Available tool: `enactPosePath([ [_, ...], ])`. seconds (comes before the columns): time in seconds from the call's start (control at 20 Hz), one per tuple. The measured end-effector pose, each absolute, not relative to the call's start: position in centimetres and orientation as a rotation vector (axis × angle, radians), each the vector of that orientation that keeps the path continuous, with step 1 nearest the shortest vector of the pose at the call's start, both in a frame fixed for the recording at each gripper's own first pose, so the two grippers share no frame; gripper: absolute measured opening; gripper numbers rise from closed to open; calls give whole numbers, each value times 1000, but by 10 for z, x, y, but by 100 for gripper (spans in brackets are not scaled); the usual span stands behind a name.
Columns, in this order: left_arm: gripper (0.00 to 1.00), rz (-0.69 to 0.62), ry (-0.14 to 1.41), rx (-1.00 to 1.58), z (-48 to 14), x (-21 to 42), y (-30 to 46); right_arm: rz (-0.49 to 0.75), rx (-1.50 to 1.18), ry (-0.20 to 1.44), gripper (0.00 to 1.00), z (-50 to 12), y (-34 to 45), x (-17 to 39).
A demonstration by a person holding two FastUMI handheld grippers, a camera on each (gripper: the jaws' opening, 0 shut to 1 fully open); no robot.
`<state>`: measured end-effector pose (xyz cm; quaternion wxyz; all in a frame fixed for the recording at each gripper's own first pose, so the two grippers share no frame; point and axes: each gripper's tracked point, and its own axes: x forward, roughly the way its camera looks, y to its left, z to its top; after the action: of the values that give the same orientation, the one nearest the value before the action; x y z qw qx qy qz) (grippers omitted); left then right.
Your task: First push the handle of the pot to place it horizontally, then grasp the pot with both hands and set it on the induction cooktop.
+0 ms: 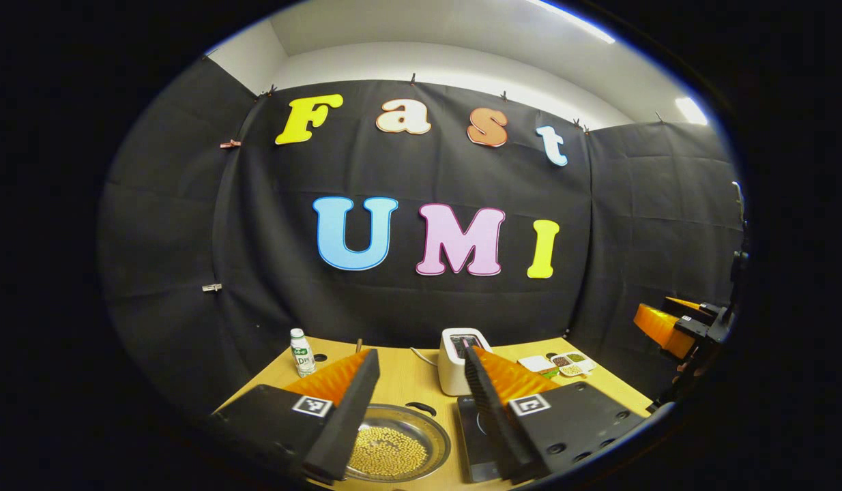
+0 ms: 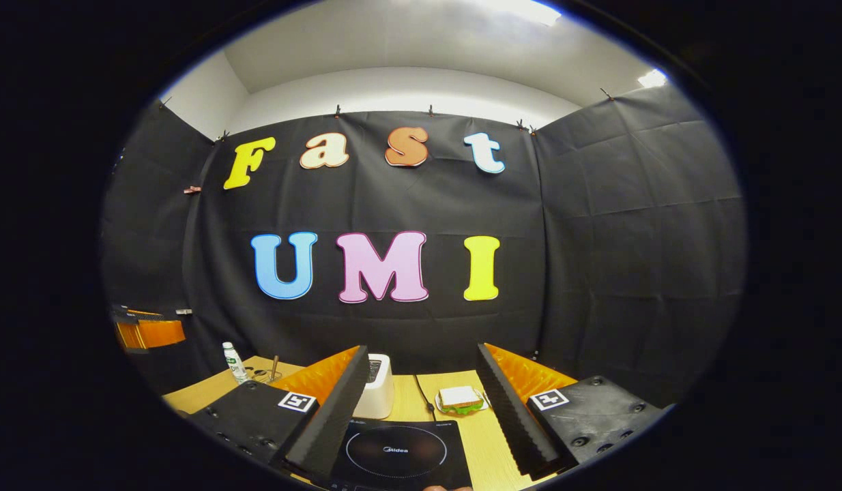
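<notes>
Left gripper [image 1: 421, 416] hangs spread wide over the round metal pot [image 1: 400, 447] of yellowish beans on the wooden table [image 1: 407, 378], holding nothing. The pot's near rim is cut off and its dark handle [image 1: 421, 408] barely peeks out. Right gripper [image 2: 421, 416], fingers also apart and holding nothing, sits above the flat black induction cooktop [image 2: 397, 453], its front edge cropped. White toaster [image 2: 379, 395] half hidden

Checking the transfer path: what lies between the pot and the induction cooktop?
In the left gripper view, only bare wooden table separates the pot from the induction cooktop; the toaster stands farther back, off that stretch.
</notes>
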<state>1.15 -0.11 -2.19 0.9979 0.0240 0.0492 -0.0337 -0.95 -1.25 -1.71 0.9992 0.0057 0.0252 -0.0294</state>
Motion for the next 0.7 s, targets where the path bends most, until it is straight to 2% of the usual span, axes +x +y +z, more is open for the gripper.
enactPosePath([
  [0.05,73,-73,108,54,-24,11,-1,-66,11,51,98,-17,-15,-10],
  [0.15,48,-99,131,58,-29,11,-2,-77,9,58,98,-21,-15,-12],
  [0.2,47,-116,145,54,-34,13,-5,-78,7,61,98,-22,-15,-13],
  [0.25,42,-101,162,57,-38,13,0,-79,2,64,98,-23,-14,-12],
  [0.45,6,-81,249,37,-68,14,17,-104,-10,64,98,-22,-17,-12],
  [0.7,5,-201,430,-92,-120,-5,19,-123,-38,87,96,-34,-11,-16],
])
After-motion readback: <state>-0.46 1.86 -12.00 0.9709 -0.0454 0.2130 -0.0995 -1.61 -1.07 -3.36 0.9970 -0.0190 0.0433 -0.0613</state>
